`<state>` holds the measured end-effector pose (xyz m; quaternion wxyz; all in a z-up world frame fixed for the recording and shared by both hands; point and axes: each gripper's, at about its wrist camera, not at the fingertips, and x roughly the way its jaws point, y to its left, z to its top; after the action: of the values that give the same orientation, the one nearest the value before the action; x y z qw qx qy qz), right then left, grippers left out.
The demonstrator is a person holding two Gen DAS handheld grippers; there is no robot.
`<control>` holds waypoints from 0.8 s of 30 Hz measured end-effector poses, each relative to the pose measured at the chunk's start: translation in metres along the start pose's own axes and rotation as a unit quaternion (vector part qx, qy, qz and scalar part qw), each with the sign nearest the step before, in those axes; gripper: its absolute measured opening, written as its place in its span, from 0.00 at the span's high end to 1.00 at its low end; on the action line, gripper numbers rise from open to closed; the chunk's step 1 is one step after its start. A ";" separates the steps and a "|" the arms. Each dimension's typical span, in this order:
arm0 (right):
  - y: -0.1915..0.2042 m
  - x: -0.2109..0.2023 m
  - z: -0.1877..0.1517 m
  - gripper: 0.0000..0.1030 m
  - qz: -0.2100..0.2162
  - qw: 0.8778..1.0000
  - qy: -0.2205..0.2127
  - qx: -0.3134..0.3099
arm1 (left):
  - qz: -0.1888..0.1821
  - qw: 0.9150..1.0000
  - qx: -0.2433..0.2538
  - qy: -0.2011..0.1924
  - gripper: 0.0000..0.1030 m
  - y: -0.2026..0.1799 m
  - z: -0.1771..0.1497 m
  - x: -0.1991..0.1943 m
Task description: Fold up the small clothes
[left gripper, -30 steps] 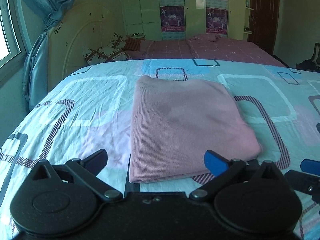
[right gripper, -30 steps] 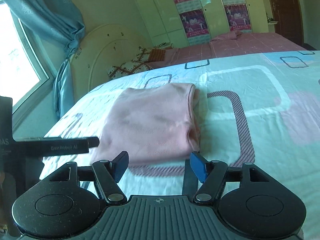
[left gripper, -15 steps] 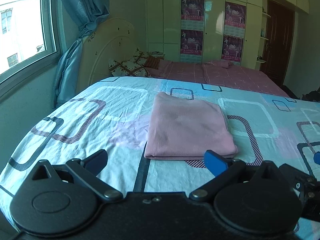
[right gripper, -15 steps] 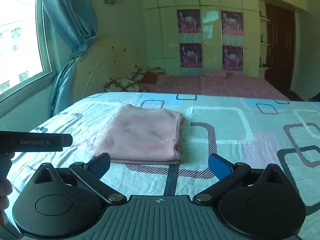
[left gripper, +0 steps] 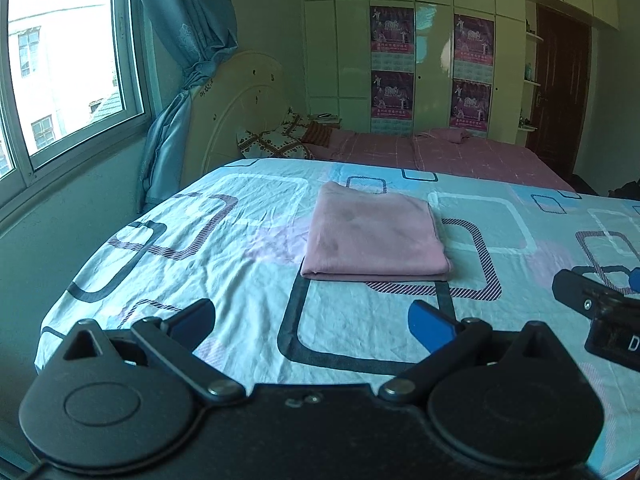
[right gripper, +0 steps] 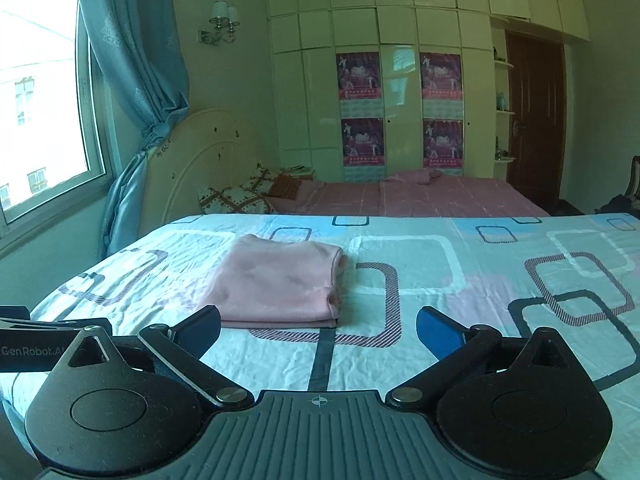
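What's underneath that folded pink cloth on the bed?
The folded pink cloth lies flat on the patterned bedsheet, over a striped rounded square in the print. Whether anything else sits beneath it cannot be seen, since the cloth covers that patch.

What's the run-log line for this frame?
stage: fold done | folded pink knit garment: flat on patterned bedsheet | left gripper: open, empty | right gripper: open, empty
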<state>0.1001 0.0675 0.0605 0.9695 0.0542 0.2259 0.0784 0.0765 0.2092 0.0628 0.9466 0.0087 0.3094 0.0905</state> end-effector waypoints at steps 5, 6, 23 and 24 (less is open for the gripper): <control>-0.002 -0.018 -0.002 0.00 0.005 1.000 -0.008 -0.002 | 0.002 1.000 -0.002 -0.008 0.01 0.003 -0.005 -0.015; -0.001 -0.019 -0.002 0.00 0.006 1.000 -0.008 -0.001 | 0.003 1.000 -0.002 -0.010 0.01 0.003 -0.006 -0.017; 0.002 -0.033 -0.007 0.00 0.015 1.000 -0.009 -0.002 | 0.004 1.000 -0.005 -0.022 0.01 0.009 -0.009 -0.028; 0.001 -0.033 -0.006 0.00 0.015 1.000 -0.010 -0.001 | 0.004 1.000 -0.006 -0.023 0.01 0.009 -0.009 -0.028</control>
<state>0.0679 0.0630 0.0691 0.9705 0.0572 0.2151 0.0922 0.0480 0.2128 0.0725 0.9530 0.0068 0.2873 0.0959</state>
